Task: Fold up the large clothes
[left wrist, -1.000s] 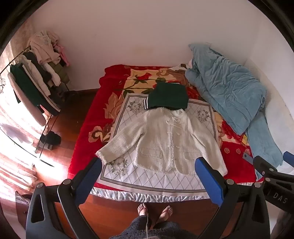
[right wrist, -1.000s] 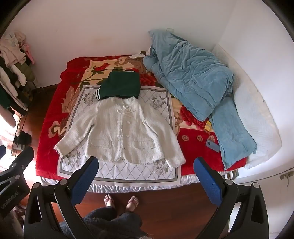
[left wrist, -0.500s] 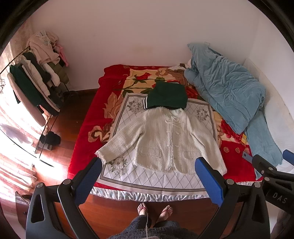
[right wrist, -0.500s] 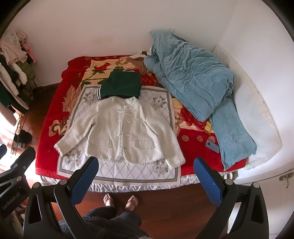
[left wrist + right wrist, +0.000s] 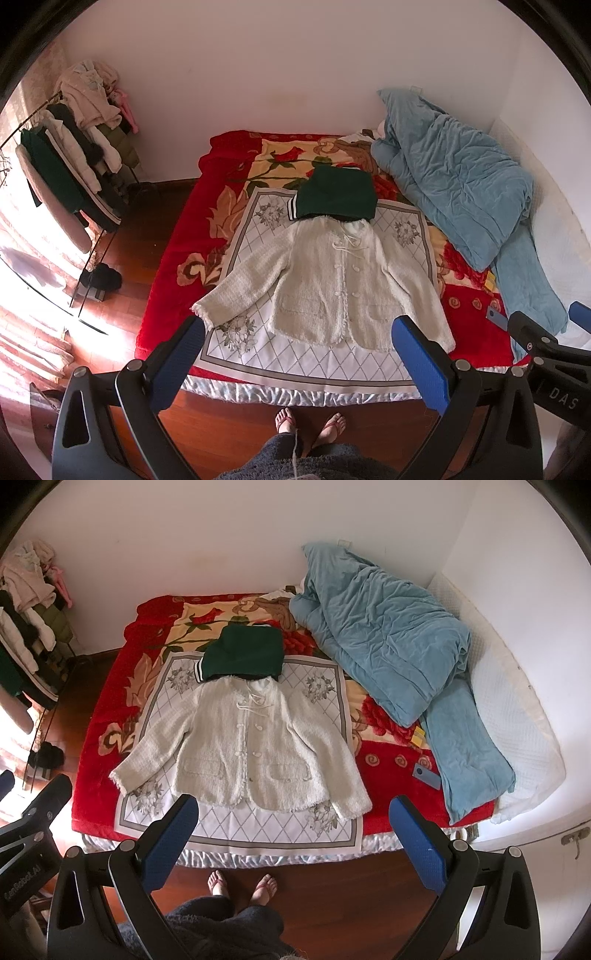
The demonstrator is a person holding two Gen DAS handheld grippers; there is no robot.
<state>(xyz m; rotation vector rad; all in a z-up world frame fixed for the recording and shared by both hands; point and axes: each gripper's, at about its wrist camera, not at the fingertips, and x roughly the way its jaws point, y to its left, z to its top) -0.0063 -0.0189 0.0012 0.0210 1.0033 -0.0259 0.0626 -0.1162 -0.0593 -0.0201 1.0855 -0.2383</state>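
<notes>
While both grippers, left gripper (image 5: 297, 349) and right gripper (image 5: 293, 825), hung released, the cream jacket (image 5: 332, 284) ahead risked bunching if grabbed unevenly.

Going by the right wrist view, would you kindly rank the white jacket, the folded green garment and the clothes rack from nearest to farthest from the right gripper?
1. White jacket: spread flat on the bed, just ahead of the open right gripper.
2. Folded green garment: on the bed beyond the jacket's collar.
3. Clothes rack: far left, against the wall, off the bed.
</notes>
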